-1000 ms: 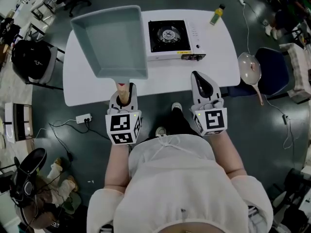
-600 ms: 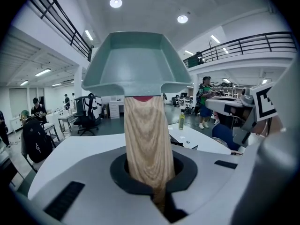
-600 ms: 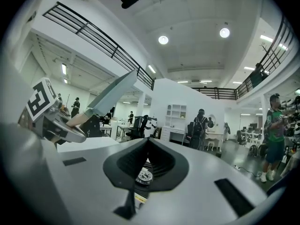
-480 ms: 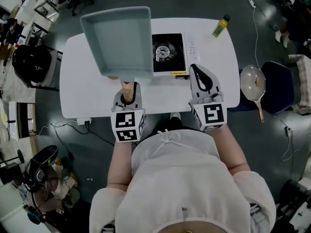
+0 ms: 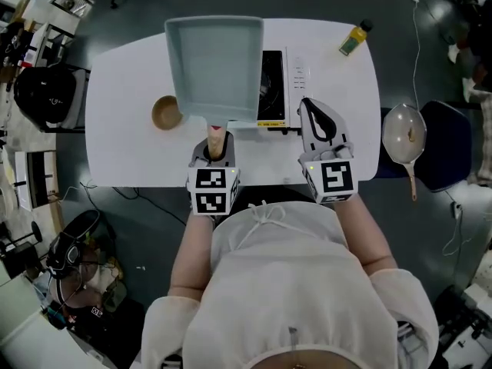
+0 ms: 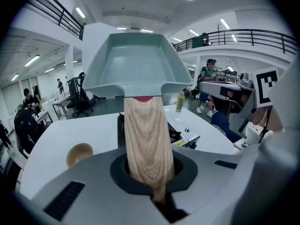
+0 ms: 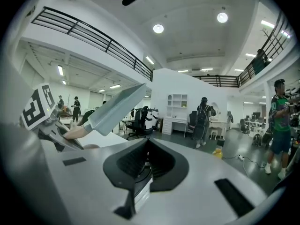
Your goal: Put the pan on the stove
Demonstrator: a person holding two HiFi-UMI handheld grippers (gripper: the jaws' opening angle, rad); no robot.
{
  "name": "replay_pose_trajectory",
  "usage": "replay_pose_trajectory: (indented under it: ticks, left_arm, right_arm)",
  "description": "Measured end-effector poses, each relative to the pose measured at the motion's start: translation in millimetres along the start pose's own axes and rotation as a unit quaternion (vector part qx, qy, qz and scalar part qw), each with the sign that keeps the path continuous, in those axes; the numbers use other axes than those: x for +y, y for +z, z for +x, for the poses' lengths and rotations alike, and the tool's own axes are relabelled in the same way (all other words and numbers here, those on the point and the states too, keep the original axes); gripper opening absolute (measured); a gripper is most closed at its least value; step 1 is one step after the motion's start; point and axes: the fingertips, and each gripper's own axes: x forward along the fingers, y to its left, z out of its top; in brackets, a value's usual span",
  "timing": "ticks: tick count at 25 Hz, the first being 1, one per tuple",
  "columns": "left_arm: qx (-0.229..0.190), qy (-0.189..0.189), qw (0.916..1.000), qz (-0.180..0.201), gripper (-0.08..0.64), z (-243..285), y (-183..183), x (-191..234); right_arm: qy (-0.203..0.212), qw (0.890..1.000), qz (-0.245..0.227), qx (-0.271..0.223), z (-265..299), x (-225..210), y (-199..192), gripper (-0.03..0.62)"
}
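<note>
on the left of the white tabletop [image 5: 115, 129] sits a small brown bowl [image 5: 166, 113]. just right of it, the left gripper [image 5: 216, 143] is clamped on the wooden handle [image 5: 216, 131] of the grey-green rectangular pan [image 5: 214, 66], which is held up off the tabletop, its right edge covering the left part of the stove [image 5: 275, 91]. further right, the right gripper [image 5: 309, 110] has its jaws together, nothing between them. a yellow bottle [image 5: 354, 38] stands near the far right corner.
</note>
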Motion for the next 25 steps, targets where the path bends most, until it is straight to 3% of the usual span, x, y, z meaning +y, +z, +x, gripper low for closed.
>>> replay_pose_trajectory:
  ticks: [15,25]
  left_arm:
    - [0.14,-0.014,0.989,-0.046,0.023,68,-49,-16]
    - [0.216,-0.03,0.9709,-0.098,0.023,86,-66,-24]
  right_arm:
    - [0.025,0.998,0.018,0.052,26,-21,-55,0.006]
    - [0.022,0.997,0.023,0.064,36,-34,-65,0.006]
